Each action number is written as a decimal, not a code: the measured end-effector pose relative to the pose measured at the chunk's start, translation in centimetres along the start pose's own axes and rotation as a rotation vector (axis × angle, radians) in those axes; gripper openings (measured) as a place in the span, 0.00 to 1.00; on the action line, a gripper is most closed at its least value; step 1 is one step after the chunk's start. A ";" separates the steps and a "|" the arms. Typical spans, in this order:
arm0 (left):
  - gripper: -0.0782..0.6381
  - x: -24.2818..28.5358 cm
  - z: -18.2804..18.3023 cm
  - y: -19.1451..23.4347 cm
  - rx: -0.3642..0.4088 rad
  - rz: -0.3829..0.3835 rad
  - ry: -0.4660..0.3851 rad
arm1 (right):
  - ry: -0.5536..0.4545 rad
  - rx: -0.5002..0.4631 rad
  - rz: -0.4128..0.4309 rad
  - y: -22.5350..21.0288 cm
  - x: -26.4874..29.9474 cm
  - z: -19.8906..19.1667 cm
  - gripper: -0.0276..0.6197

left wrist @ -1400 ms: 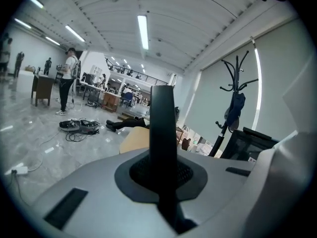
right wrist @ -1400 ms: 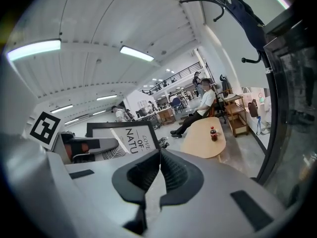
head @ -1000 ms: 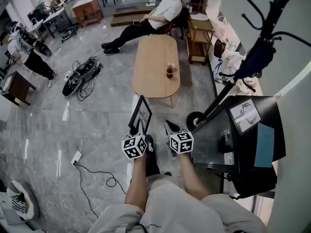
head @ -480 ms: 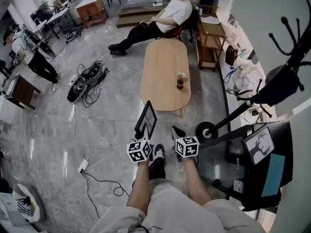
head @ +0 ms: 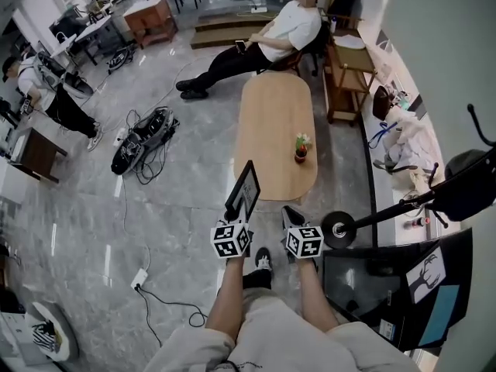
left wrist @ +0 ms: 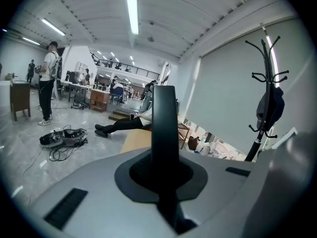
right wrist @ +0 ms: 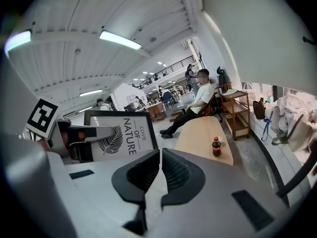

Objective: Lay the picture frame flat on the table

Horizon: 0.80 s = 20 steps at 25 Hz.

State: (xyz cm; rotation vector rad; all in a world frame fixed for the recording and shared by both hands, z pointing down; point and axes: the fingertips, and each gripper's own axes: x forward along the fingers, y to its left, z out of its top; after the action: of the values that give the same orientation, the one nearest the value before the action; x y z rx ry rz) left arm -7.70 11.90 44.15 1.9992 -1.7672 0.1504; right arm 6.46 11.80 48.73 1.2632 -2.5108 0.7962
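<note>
A black picture frame with a leaf print stands upright on edge in the air, just short of the near end of the oval wooden table. My left gripper is shut on its lower edge. In the left gripper view the frame shows edge-on, rising from between the jaws of the left gripper. My right gripper hangs beside it, jaws together, empty. In the right gripper view, past the right gripper, the frame's face reads "LOVE OF NATURE".
A small bottle stands on the table near its right edge. A person sits at the table's far end. A coat stand base and a dark cabinet are at the right. Cables lie on the floor at the left.
I have come closer to the table. Both grippers and the held frame now sit nearer its near end. The left gripper's hold has stayed the same.
</note>
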 end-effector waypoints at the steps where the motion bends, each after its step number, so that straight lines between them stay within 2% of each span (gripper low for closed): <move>1: 0.15 0.9 0.7 0.4 0.005 -0.006 0.002 | -0.012 0.017 -0.008 -0.4 1.0 0.6 0.10; 6: 0.15 4.2 3.3 1.8 0.045 -0.041 0.013 | -0.033 0.090 -0.052 -1.9 4.8 2.3 0.10; 12: 0.15 7.6 5.1 4.0 0.038 -0.069 0.029 | -0.034 0.121 -0.086 -2.8 8.1 4.3 0.10; 20: 0.15 12.0 5.9 3.9 0.039 -0.096 0.056 | -0.041 0.086 -0.095 -4.3 10.7 6.3 0.09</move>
State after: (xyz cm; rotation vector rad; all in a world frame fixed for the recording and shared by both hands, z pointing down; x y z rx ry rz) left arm -10.69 -1.71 44.52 2.0824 -1.6428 0.2092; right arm 3.72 -1.00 49.60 1.4284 -2.4510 0.8727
